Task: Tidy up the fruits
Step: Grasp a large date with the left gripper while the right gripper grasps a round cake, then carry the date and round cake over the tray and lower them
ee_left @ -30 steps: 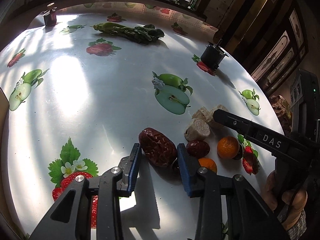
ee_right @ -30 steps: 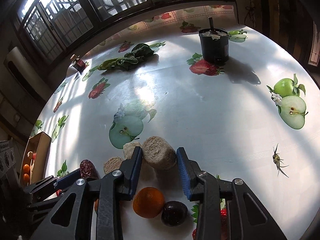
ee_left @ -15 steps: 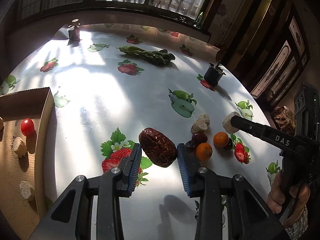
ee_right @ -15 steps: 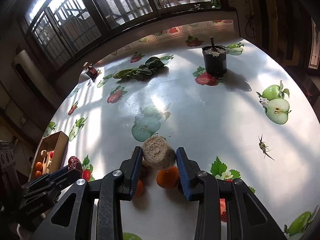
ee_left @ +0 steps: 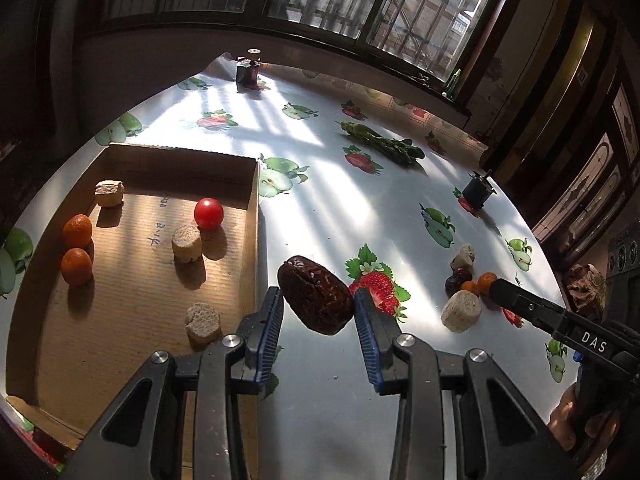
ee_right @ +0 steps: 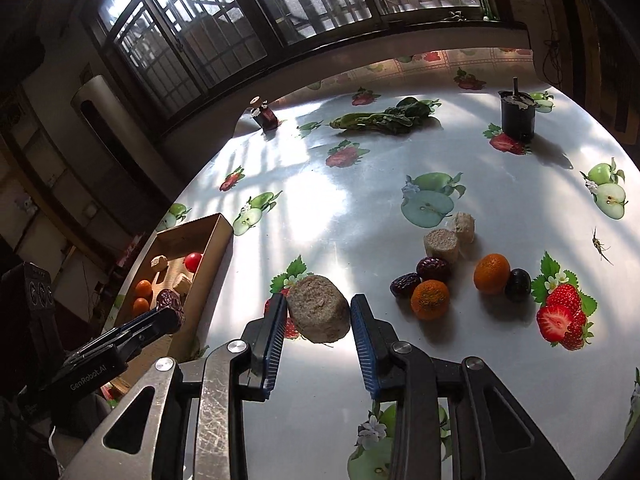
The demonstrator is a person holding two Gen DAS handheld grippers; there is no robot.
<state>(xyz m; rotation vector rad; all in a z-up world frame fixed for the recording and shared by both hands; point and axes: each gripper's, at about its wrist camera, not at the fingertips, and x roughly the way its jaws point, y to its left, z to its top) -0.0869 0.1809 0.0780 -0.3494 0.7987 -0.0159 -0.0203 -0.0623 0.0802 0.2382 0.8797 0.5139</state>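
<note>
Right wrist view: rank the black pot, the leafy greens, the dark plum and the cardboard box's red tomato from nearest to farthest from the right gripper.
1. Dark plum: just right of the right gripper, beside an orange.
2. Red tomato: left, inside the cardboard box.
3. Black pot: far right.
4. Leafy greens: far centre; too close to the pot to rank firmly.

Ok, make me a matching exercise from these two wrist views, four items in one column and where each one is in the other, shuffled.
Items:
1. red date
2. cherry tomato
3. tan cut cylinder piece
4. leafy greens

Places:
A. on the far side of the table
B. in the left gripper
C. inside the cardboard box
D. in the right gripper

Pairs: 1-B, 2-C, 3-D, 4-A
</note>
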